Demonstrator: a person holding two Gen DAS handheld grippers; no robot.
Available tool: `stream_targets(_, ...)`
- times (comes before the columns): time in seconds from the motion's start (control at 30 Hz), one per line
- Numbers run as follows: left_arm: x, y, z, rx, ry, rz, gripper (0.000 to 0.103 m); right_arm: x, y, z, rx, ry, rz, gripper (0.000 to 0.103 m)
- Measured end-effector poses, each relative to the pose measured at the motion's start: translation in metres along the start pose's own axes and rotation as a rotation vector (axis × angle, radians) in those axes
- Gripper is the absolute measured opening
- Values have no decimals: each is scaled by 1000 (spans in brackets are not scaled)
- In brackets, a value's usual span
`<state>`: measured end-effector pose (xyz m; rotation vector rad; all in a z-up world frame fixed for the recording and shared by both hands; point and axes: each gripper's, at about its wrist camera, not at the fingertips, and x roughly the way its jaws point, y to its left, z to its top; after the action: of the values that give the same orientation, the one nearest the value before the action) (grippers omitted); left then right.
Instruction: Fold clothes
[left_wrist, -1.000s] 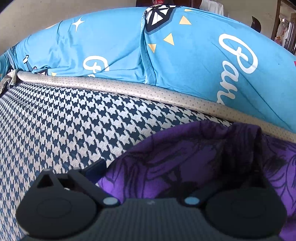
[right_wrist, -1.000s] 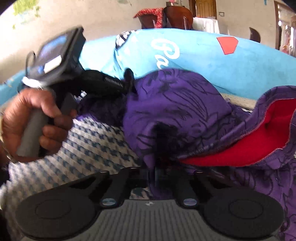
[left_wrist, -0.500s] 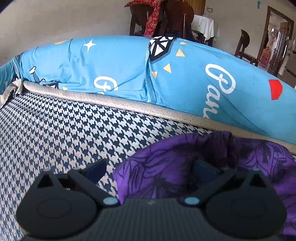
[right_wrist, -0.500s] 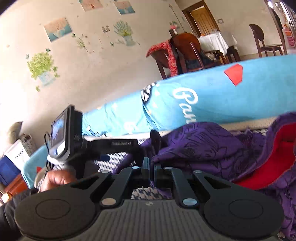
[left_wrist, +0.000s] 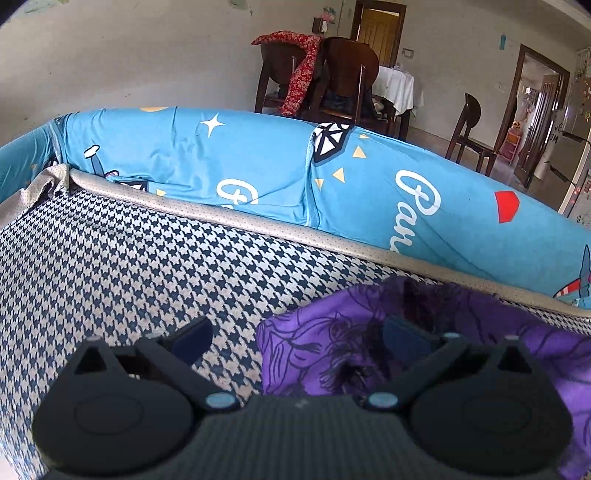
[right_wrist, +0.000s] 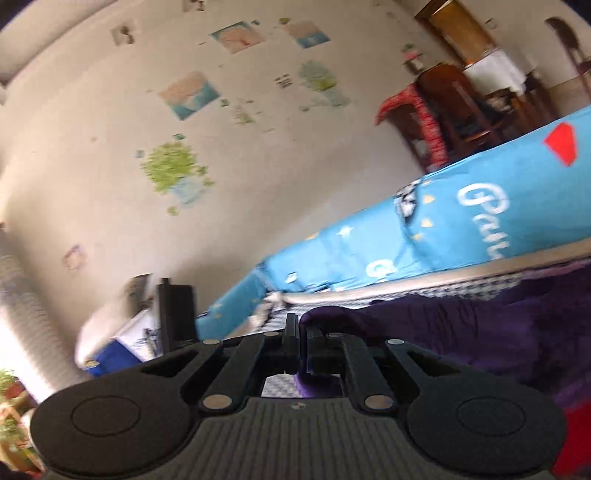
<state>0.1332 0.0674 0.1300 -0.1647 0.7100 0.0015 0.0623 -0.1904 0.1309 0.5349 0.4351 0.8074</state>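
Note:
A purple garment with a black line print lies bunched on the houndstooth seat cover. My left gripper is open just above the seat. Its left finger is over bare cover, and its right finger is pressed into the garment's folds. In the right wrist view my right gripper is shut on an edge of the purple garment, which trails away to the right. The garment's red lining shows at the lower right. This view is blurred and tilted.
A blue printed backrest cushion runs behind the seat, edged with a beige band. Dark wooden chairs and a white-clothed table stand beyond. The other handheld gripper's body shows left of my right gripper, and a wall with stickers is behind.
The right gripper has lifted and tilted upward with the purple cloth still in it, and its view has swung to the wall. The left gripper has stayed open and its view has also tipped up.

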Motion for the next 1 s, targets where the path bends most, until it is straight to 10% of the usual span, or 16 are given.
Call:
stream_targets(0.33, 3, 25, -15, -105, 83, -28, 103, 32, -26, -15, -58, 118, -475, 25)
stream_targets(0.53, 5, 11, -20, -49, 96, -28, 103, 24, -41, -15, -17, 135, -610, 31)
stream_targets(1.0, 26, -27, -46, 110, 174, -49, 103, -30, 3, -28, -29, -1, -629, 48)
